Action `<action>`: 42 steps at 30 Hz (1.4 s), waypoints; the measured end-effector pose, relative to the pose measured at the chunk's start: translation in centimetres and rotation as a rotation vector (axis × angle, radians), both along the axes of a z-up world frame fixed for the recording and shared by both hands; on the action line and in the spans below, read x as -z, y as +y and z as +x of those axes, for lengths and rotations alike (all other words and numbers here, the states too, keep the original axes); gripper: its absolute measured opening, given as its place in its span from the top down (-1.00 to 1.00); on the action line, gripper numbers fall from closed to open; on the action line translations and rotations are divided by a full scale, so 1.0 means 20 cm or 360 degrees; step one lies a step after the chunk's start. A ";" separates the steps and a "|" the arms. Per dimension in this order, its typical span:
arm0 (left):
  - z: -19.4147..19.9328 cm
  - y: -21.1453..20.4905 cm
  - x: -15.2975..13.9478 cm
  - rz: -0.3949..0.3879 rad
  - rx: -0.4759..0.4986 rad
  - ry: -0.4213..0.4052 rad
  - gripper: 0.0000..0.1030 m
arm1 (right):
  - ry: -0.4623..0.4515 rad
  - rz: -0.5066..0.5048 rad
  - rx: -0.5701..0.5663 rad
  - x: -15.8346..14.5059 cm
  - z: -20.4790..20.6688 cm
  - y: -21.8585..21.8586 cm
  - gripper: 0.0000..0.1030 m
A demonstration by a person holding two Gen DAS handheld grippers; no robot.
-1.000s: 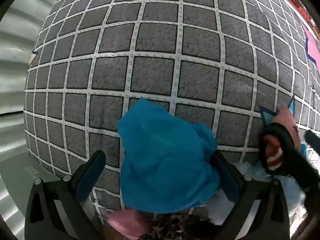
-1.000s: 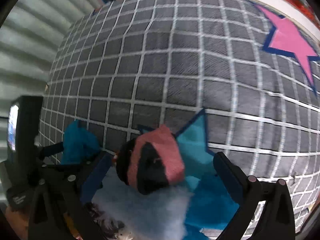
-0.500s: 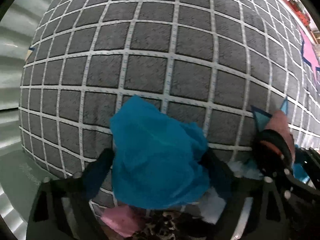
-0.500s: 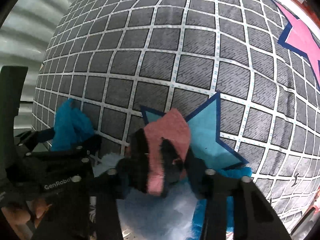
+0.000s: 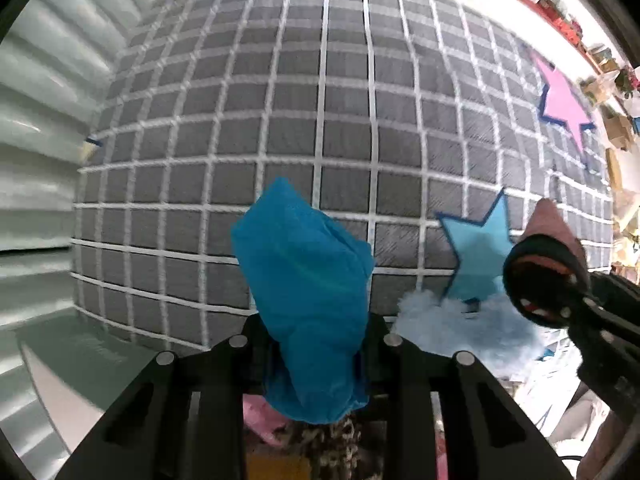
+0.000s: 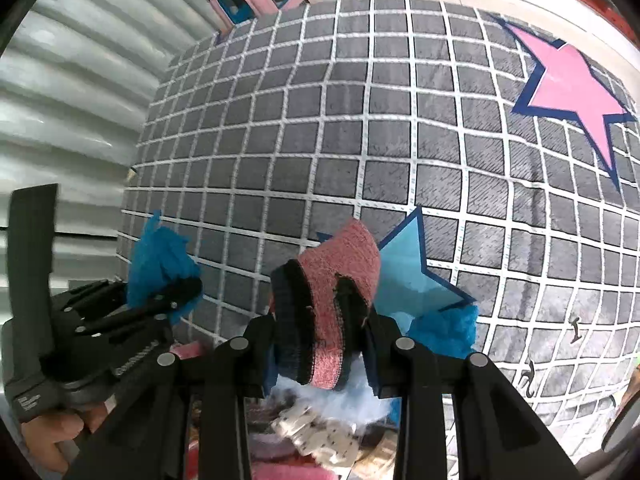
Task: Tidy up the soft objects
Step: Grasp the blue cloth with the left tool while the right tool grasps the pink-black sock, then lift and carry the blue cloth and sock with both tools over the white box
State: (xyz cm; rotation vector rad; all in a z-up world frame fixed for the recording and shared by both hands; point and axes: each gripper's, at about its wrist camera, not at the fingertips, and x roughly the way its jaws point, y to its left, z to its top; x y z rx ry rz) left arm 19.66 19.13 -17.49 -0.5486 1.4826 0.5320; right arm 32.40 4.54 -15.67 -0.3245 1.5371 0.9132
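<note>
The left gripper (image 5: 316,344) is closing its jaws on a blue cloth (image 5: 308,300), held above the near edge of the checked mat (image 5: 344,128). The right gripper (image 6: 320,336) pinches a pink-and-black sock (image 6: 332,304) near the light-blue star (image 6: 408,276).

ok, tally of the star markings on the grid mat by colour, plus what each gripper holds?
Pink star: 1
Light blue star: 1
Blue cloth, in left gripper: 1
Pink-and-black knit piece, in right gripper: 1
Total: 4

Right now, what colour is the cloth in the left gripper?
Bright blue cloth, clearest in the left wrist view.
</note>
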 end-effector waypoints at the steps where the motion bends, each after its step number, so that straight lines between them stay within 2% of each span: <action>1: 0.00 0.00 -0.04 0.0013 0.0000 -0.0016 0.39 | -0.0001 0.0012 -0.0001 -0.03 0.00 -0.01 0.33; 6: -0.05 -0.04 -0.31 0.0119 0.0011 -0.0099 0.39 | -0.0026 0.0062 -0.0036 -0.18 -0.05 -0.01 0.32; 10: -0.10 -0.14 -0.50 0.0206 0.0036 -0.0145 0.39 | -0.0046 0.0095 -0.0095 -0.30 -0.13 0.02 0.32; 14: -0.17 -0.19 -0.60 0.0256 0.0041 -0.0158 0.39 | -0.0081 0.0106 -0.0178 -0.39 -0.22 0.03 0.32; 20: -0.35 -0.31 -0.76 0.0257 0.0037 -0.0183 0.39 | -0.0125 0.0094 -0.0273 -0.51 -0.37 0.00 0.32; 26: -0.52 -0.39 -0.85 0.0236 0.0082 -0.0253 0.39 | -0.0171 0.0102 -0.0254 -0.61 -0.53 -0.10 0.32; 38: -0.83 -0.61 -0.90 0.0176 0.0408 -0.0291 0.38 | -0.0218 -0.0012 -0.0081 -0.65 -0.86 -0.38 0.32; 42: -0.91 -0.67 -0.90 0.0143 0.0474 -0.0299 0.38 | -0.0216 -0.0034 -0.0036 -0.66 -0.96 -0.46 0.32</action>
